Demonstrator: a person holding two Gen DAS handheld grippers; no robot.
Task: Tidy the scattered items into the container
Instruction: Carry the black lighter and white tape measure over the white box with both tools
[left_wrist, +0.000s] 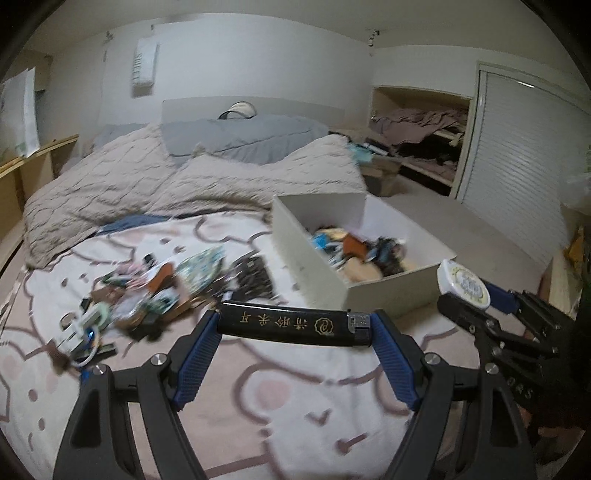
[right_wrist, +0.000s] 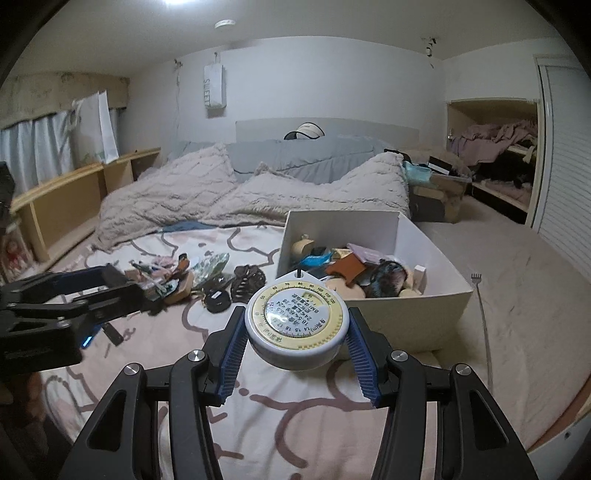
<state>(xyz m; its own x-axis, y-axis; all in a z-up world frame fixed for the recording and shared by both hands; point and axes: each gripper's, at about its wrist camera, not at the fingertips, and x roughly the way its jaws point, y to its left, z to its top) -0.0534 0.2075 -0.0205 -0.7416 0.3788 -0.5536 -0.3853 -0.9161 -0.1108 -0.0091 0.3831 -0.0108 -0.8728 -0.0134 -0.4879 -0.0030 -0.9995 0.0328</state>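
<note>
We find the open white rectangular cardboard box (right_wrist: 436, 258) standing on the bed, on the pink-and-white cartoon-print bedsheet (right_wrist: 295, 424). It already holds a loose heap: a tan wooden piece, a blue item, an orange-brown flat piece, a dark furry-looking object and a small pale block; several items in it are too jumbled to identify.

The left gripper (left_wrist: 295, 328) is closed on a long black lighter with gold characters (left_wrist: 291, 328), held crosswise between the blue pads above the sheet, short of the box's near wall. The right gripper (right_wrist: 295, 325) is clamped on a round white tape-measure case with a yellow dial face (right_wrist: 295, 325), held just in front of the box's near wall and partly masking it.

To the left of the box we note the scattered pile of small mixed items (left_wrist: 147, 291) on the sheet, with a dark woven piece (right_wrist: 247, 282) lying between the pile and the box. A crumpled beige textured quilt (right_wrist: 258, 192) lies behind both. A thin metal back-scratcher (right_wrist: 484, 332) lies on the plain beige bedding to the box's right.
</note>
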